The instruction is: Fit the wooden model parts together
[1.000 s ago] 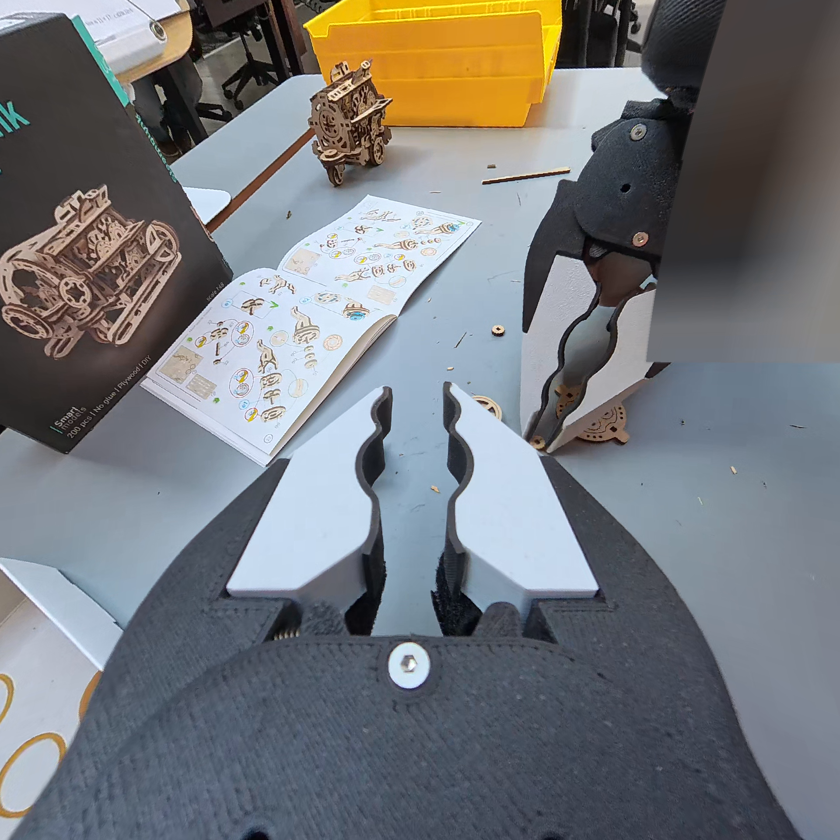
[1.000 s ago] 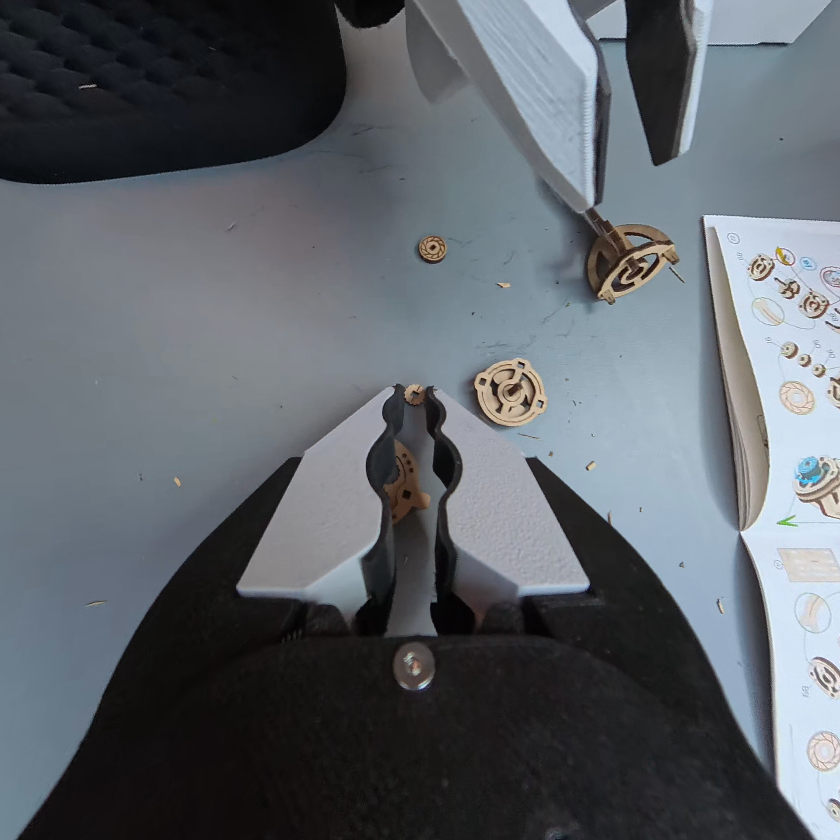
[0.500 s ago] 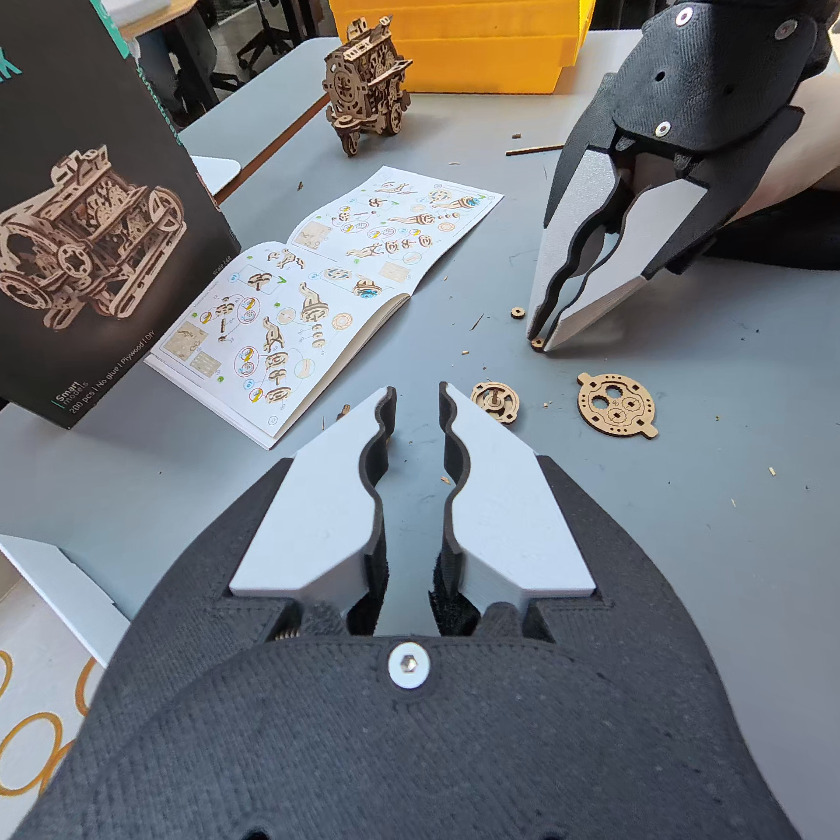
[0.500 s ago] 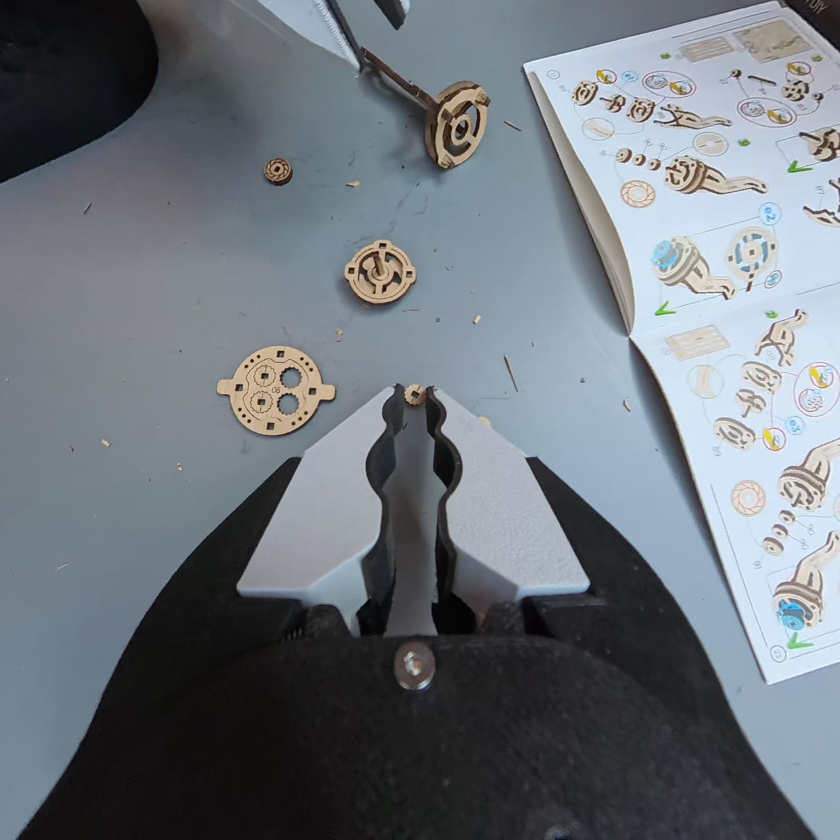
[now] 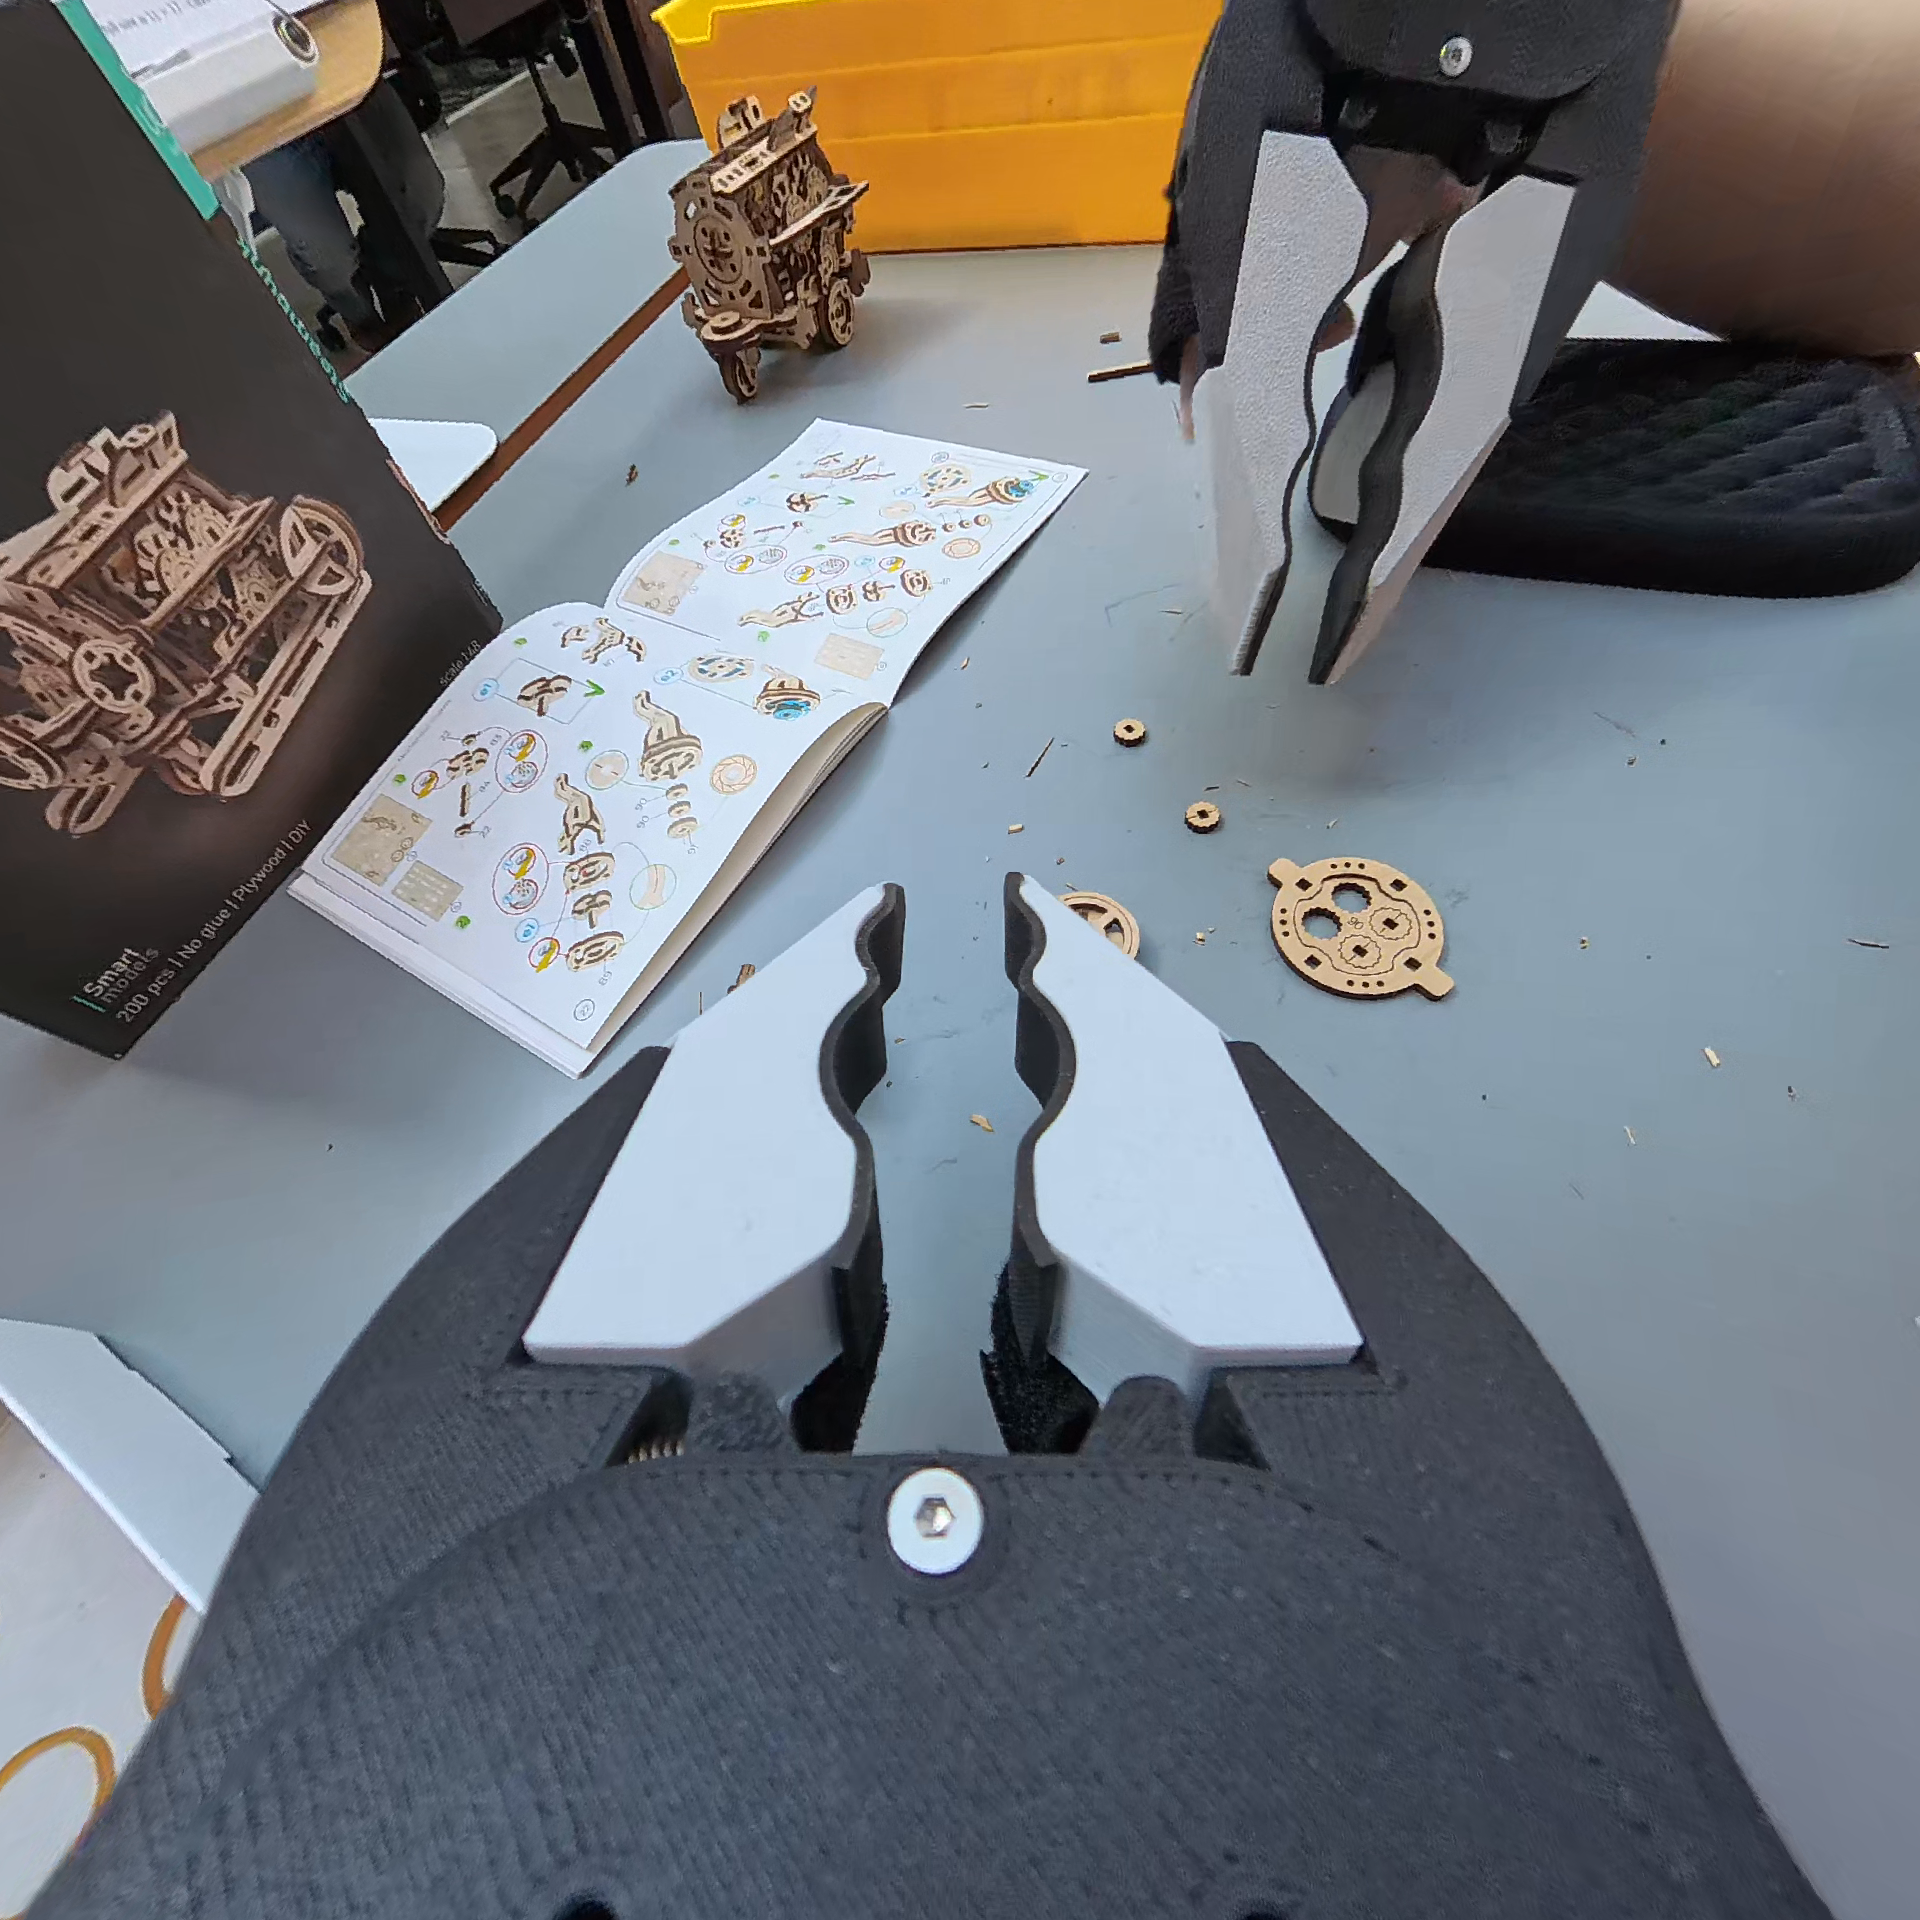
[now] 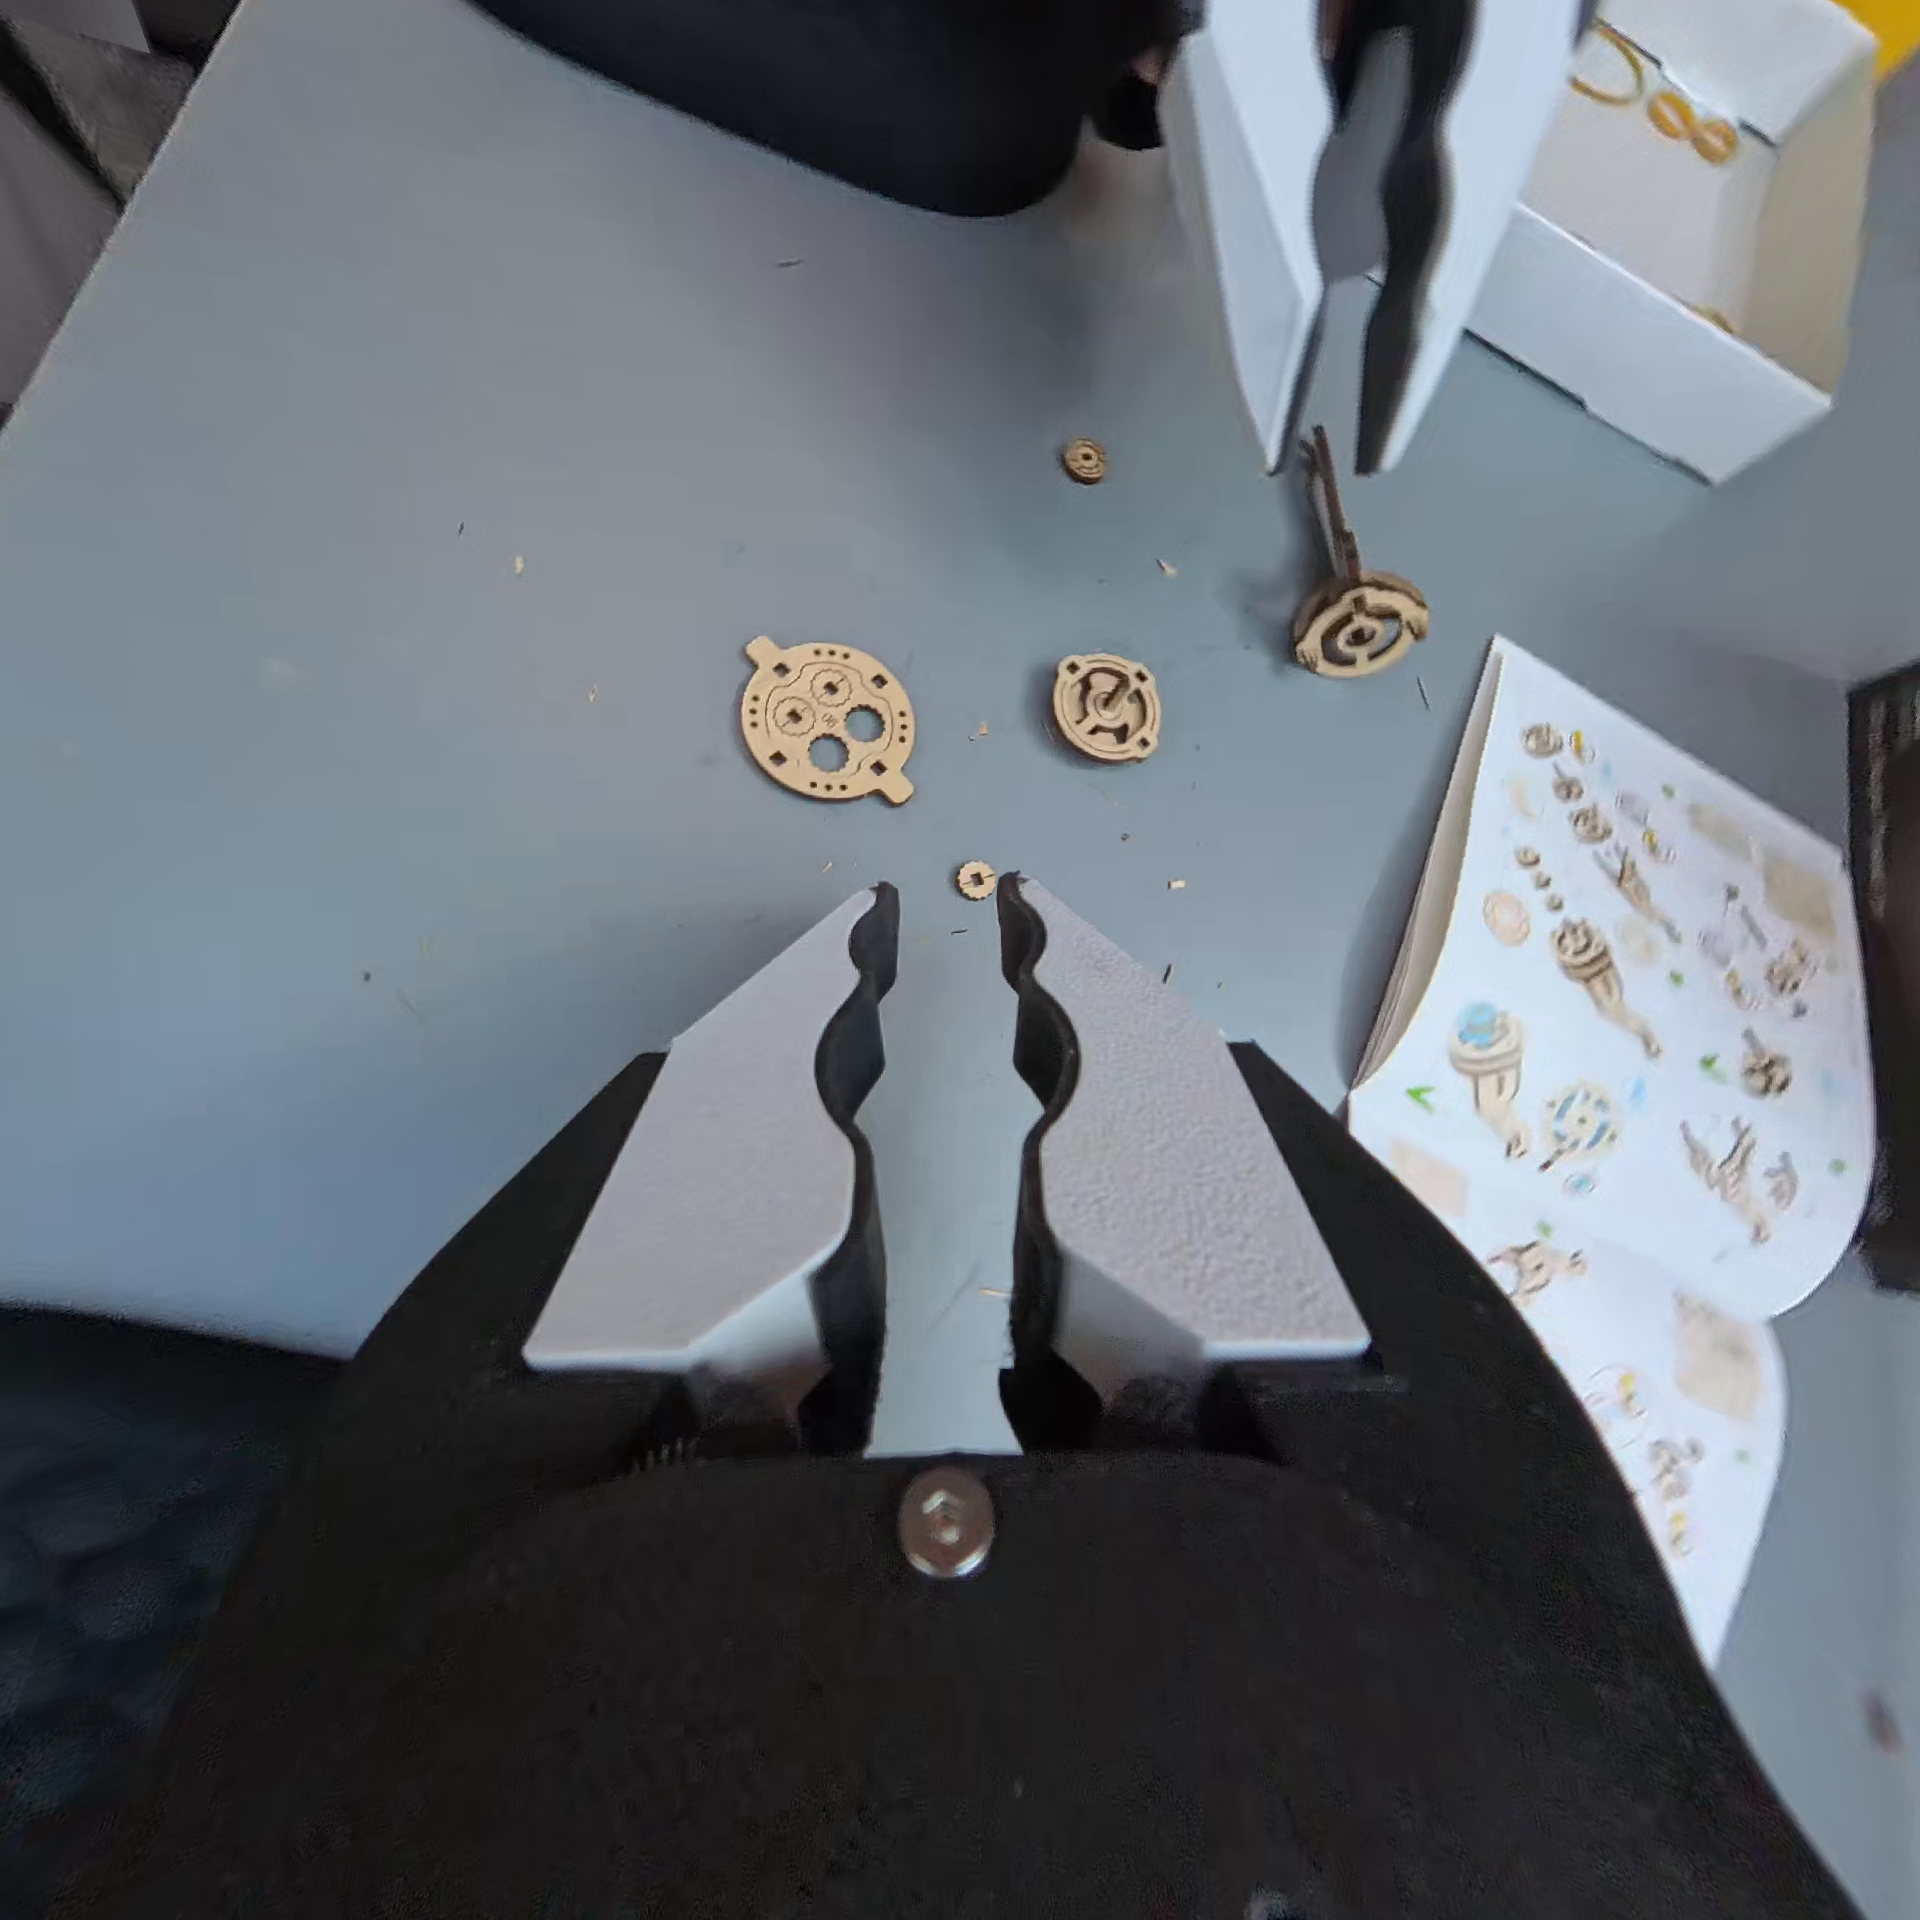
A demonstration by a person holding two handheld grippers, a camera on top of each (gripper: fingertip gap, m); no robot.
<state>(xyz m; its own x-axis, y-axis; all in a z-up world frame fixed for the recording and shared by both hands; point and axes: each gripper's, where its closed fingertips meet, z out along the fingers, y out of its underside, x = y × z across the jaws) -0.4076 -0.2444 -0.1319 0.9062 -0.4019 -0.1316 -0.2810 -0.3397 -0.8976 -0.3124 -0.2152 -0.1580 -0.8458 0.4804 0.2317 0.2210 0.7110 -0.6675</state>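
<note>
My right gripper (image 6: 945, 888) is open and empty. A tiny wooden gear (image 6: 974, 881) lies on the table just past its right fingertip and also shows in the left wrist view (image 5: 1202, 817). Beyond it lie a flat holed disc (image 6: 828, 720), a round hub part (image 6: 1104, 710) and a wheel on an axle (image 6: 1356, 623). My left gripper (image 5: 953, 894) is open and empty. In the right wrist view it (image 6: 1325, 468) hangs tips-down over the axle's end. The disc (image 5: 1356, 928) lies to its right. The right gripper (image 5: 1283, 673) hovers above the table.
An open instruction booklet (image 5: 727, 707) lies left of the parts. The kit box (image 5: 187, 582), a finished wooden model (image 5: 769, 234) and yellow bins (image 5: 935, 125) stand behind. A black pad (image 5: 1683, 468), a white carton (image 6: 1662, 260), a small ring (image 6: 1084, 458) and a washer (image 5: 1128, 731) lie nearby.
My right gripper was shut on the tiny gear; it has opened, the gear lies on the table, and the gripper has lifted and pulled back. The left gripper stayed open.
</note>
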